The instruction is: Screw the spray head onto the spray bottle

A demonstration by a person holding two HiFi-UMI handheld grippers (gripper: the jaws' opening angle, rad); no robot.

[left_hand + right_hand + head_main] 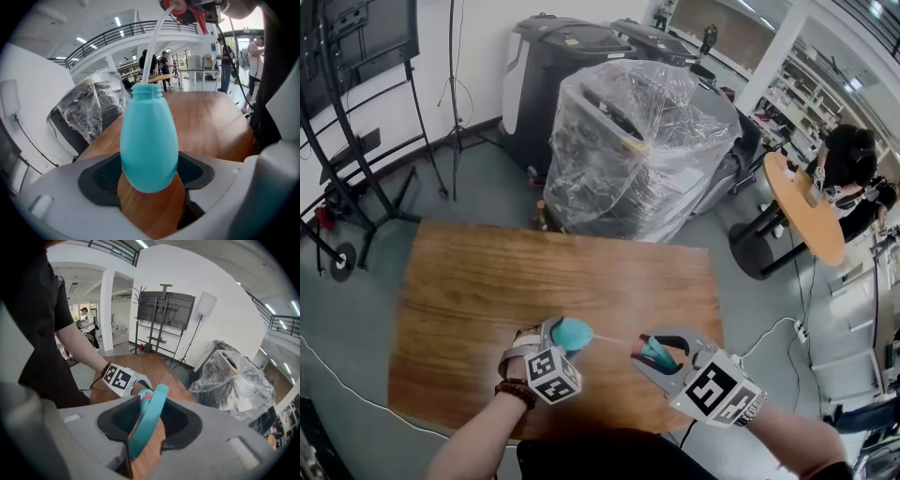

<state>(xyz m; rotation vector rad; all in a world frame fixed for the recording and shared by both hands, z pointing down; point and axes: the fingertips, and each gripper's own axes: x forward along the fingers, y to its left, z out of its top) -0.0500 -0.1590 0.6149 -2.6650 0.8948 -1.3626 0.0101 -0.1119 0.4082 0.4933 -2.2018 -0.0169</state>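
Note:
A teal spray bottle point(149, 140) lies along my left gripper point(150, 174), base toward the camera and open neck point(147, 91) pointing away. The pads touch it on both sides. In the head view the bottle point(574, 333) is held above the wooden table point(487, 281), near its front edge. My right gripper point(653, 355) is shut on the teal spray head point(657, 352); its thin white tube point(609, 338) runs left into the bottle's neck. In the right gripper view the spray head's teal trigger point(150, 423) stands between the jaws, with the left gripper point(136, 386) just beyond it.
A machine wrapped in clear plastic point(637, 141) stands behind the table. A screen stand point(356, 66) and tripods are at the far left. At the right a person sits at a round wooden table point(806, 202). A cable point(769, 333) runs off the table's right side.

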